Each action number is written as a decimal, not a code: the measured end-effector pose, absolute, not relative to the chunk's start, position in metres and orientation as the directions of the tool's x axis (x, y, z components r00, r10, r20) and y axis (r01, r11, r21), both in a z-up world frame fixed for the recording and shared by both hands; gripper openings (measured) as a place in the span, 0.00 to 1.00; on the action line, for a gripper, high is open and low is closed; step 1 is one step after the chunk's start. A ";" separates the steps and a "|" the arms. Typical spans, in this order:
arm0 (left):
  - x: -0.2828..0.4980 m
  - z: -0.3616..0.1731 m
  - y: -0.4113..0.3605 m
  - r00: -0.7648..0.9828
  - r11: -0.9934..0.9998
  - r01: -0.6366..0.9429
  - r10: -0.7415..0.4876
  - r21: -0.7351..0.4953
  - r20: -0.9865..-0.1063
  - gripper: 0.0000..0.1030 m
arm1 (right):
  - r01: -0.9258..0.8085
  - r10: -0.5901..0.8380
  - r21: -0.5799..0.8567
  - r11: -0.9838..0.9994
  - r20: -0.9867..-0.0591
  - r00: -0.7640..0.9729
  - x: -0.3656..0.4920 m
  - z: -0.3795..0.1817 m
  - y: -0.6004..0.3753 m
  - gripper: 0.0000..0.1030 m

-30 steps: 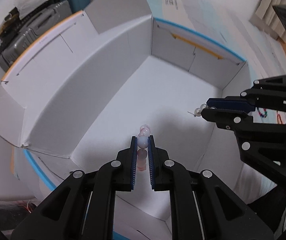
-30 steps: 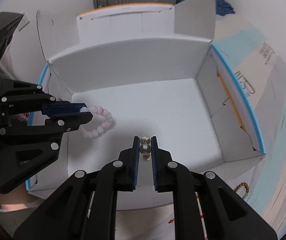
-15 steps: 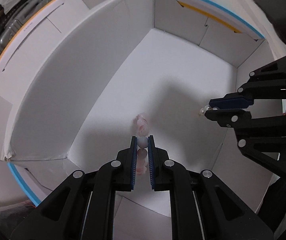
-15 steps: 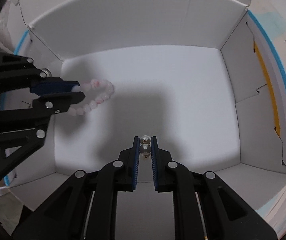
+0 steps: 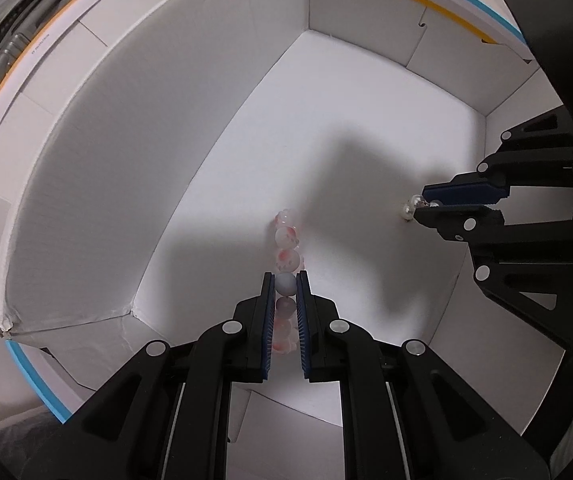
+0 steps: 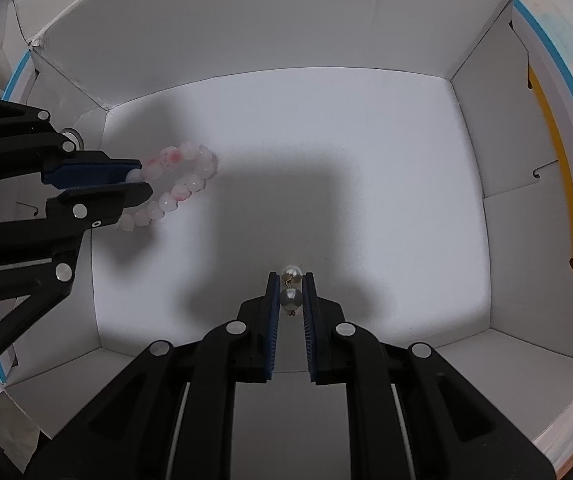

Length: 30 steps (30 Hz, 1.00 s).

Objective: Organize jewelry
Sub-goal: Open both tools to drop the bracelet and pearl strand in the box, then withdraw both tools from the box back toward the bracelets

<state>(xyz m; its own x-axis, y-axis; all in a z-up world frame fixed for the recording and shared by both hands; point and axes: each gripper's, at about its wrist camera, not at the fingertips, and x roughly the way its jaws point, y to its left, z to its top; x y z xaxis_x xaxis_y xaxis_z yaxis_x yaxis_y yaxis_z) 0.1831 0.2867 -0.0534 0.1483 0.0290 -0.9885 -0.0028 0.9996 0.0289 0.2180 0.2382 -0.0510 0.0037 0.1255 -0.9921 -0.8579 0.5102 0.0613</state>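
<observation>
Bead bracelet (image 5: 286,257): pale pink beads with red flecks, one bead pinched at the fingertips, the loop hanging low inside the box near its left wall
Left gripper (image 5: 285,285): clamped on the bead bracelet, reaching down into the box
Pearl earring (image 6: 291,290): two pearls on a small gold link, caught between the blue pads, low over the box floor
Right gripper (image 6: 291,280): clamped on the pearl earring, well apart from the left gripper
Box (image 6: 326,152): open white cardboard, blue and orange trim on the flaps, gripper shadows across its floor
</observation>
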 end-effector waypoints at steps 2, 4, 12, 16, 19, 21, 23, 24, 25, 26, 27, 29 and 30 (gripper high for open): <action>0.183 -0.052 0.288 0.155 0.999 -0.021 0.040 0.037 -0.987 0.12 | -0.855 0.133 0.060 0.515 -0.991 0.010 0.217 -0.050 0.238 0.12; 0.183 -0.049 0.290 0.170 0.997 -0.046 0.071 0.064 -0.983 0.20 | -0.855 0.130 0.042 0.517 -0.991 0.030 0.215 -0.049 0.238 0.15; 0.172 -0.038 0.303 0.266 0.988 -0.126 0.124 0.093 -0.956 0.51 | -0.850 0.185 0.006 0.527 -0.977 0.108 0.208 -0.027 0.232 0.53; 0.166 -0.024 0.303 0.324 0.983 -0.161 0.141 0.092 -0.935 0.61 | -0.844 0.219 -0.016 0.535 -0.963 0.157 0.205 -0.009 0.227 0.61; 0.164 -0.016 0.296 0.363 0.981 -0.170 0.151 0.094 -0.920 0.66 | -0.842 0.236 -0.041 0.537 -0.952 0.196 0.199 0.001 0.223 0.66; 0.165 0.003 0.296 0.376 0.980 -0.172 0.157 0.098 -0.913 0.69 | -0.837 0.251 -0.036 0.546 -0.946 0.205 0.204 0.010 0.189 0.66; 0.160 0.010 0.289 0.396 0.979 -0.179 0.162 0.097 -0.904 0.72 | -0.828 0.262 -0.039 0.559 -0.939 0.221 0.216 0.018 0.189 0.67; 0.157 0.016 0.288 0.406 0.979 -0.181 0.164 0.097 -0.899 0.72 | -0.823 0.266 -0.040 0.566 -0.937 0.229 0.216 0.021 0.186 0.68; 0.155 0.014 0.285 0.416 0.978 -0.185 0.166 0.096 -0.894 0.72 | -0.819 0.270 -0.040 0.573 -0.934 0.235 0.217 0.028 0.182 0.68; 0.153 0.019 0.283 0.435 0.976 -0.195 0.173 0.095 -0.884 0.72 | -0.813 0.276 -0.043 0.581 -0.929 0.246 0.217 0.032 0.180 0.68; 0.149 0.024 0.283 0.447 0.975 -0.202 0.180 0.097 -0.876 0.72 | -0.809 0.283 -0.043 0.586 -0.925 0.254 0.212 0.034 0.181 0.69; 0.148 0.031 0.279 0.470 0.974 -0.208 0.179 0.088 -0.864 0.73 | -0.798 0.303 -0.042 0.601 -0.912 0.276 0.208 0.043 0.172 0.74; 0.147 0.034 0.277 0.479 0.974 -0.212 0.180 0.086 -0.859 0.73 | -0.792 0.308 -0.043 0.610 -0.907 0.287 0.208 0.042 0.169 0.75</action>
<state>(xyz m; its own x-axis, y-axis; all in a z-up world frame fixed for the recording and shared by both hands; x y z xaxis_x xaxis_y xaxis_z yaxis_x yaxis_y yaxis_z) 0.1474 0.2766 0.0342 0.4791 0.1802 -0.8591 -0.2118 0.9735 0.0860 0.2079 0.1692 0.0421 0.2871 0.3083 -0.9069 -0.7916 0.6095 -0.0434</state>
